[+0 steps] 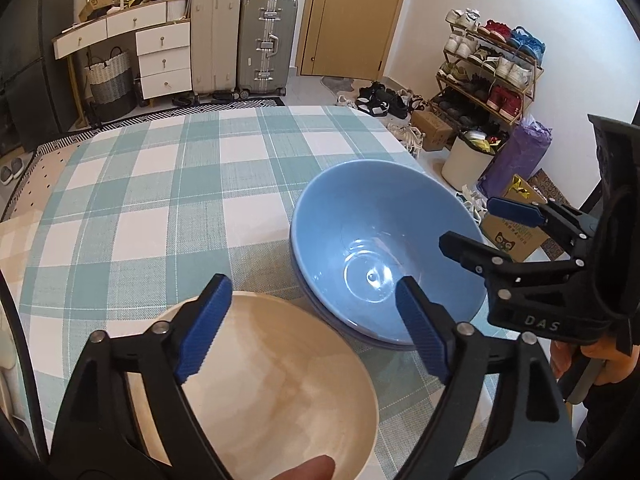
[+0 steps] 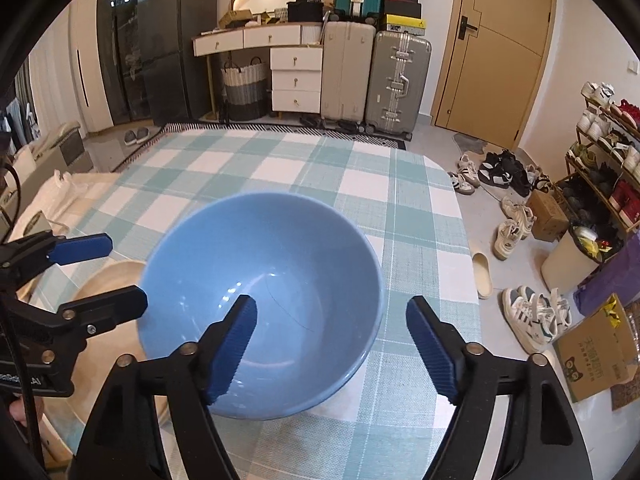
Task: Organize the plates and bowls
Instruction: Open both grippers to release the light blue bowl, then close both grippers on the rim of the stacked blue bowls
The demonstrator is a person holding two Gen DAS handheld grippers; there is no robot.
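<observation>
- A lived-in room with a tiled floor; the worktop [image 1: 168, 184] wears a teal-and-white checked cloth and fills the middle of both views.
- Nearest in the left wrist view, the left gripper [image 1: 316, 328] stands wide, nothing between its blue pads [image 1: 204, 328]; one pad hangs over the cream bowl, the other over the near edge of the blue bowl.
- The cream bowl [image 1: 280, 392] sits upright on the cloth at the near edge, empty, with faint brownish streaks inside. A fingertip [image 1: 308, 468] shows at the bottom edge of that view.
- Just beside it, touching or nearly so, the blue bowl [image 1: 380, 248] rests upright, empty and glossy. A second blue rim shows beneath it, so it appears nested in another bowl of the same colour.
- The right gripper [image 2: 332, 340] also stands wide and holds nothing; its left pad hangs inside the blue bowl [image 2: 280, 280], its right pad outside the rim, over the cloth.
- Beyond the worktop, on the floor: a white bin [image 1: 466, 160] with rubbish in it, a cardboard box [image 2: 592, 348], loose shoes.
- A shoe rack [image 1: 492, 76] full of shoes stands against the right wall.
- Farthest back: two suitcases [image 2: 376, 80], a white drawer unit [image 2: 296, 78], a woven basket [image 2: 244, 88] whose contents cannot be seen, a dark fridge [image 2: 156, 44] and a wooden door [image 2: 496, 40].
</observation>
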